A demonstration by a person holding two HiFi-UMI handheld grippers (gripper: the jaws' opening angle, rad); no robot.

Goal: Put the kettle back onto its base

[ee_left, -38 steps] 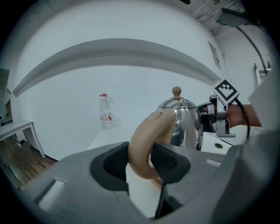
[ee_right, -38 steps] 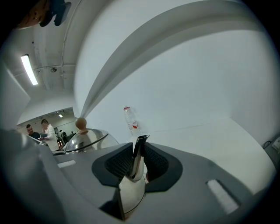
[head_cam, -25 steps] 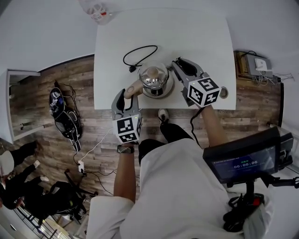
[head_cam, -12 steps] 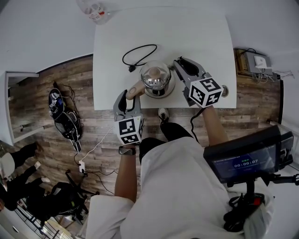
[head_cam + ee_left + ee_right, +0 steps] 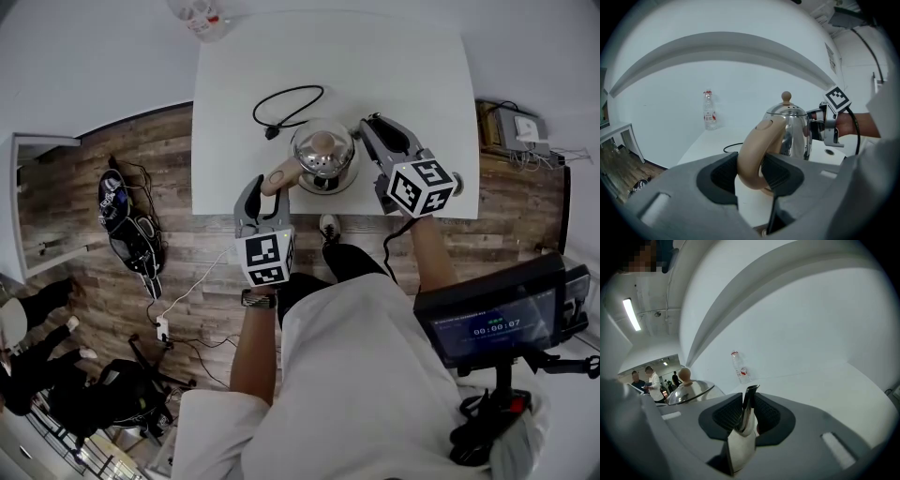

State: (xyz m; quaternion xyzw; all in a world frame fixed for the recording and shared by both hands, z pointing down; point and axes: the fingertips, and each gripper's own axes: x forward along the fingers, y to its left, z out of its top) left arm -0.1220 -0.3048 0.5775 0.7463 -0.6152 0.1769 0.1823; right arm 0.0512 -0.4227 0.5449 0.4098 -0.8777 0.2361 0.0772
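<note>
A shiny steel kettle (image 5: 323, 155) with a tan knob stands near the front edge of the white table (image 5: 394, 66). A dark round rim shows beneath it; I cannot tell if the kettle rests on it or hangs just above. My left gripper (image 5: 270, 185) is shut on the curved tan handle (image 5: 752, 154), which points toward me. My right gripper (image 5: 372, 131) is shut on the thin steel spout (image 5: 749, 394) on the kettle's right side. The lid (image 5: 689, 390) shows at the left of the right gripper view.
A black cord (image 5: 286, 105) loops on the table just behind the kettle, its plug lying at the left. A clear bottle (image 5: 202, 17) stands at the far left corner. A round hole (image 5: 450, 183) sits near the front right edge.
</note>
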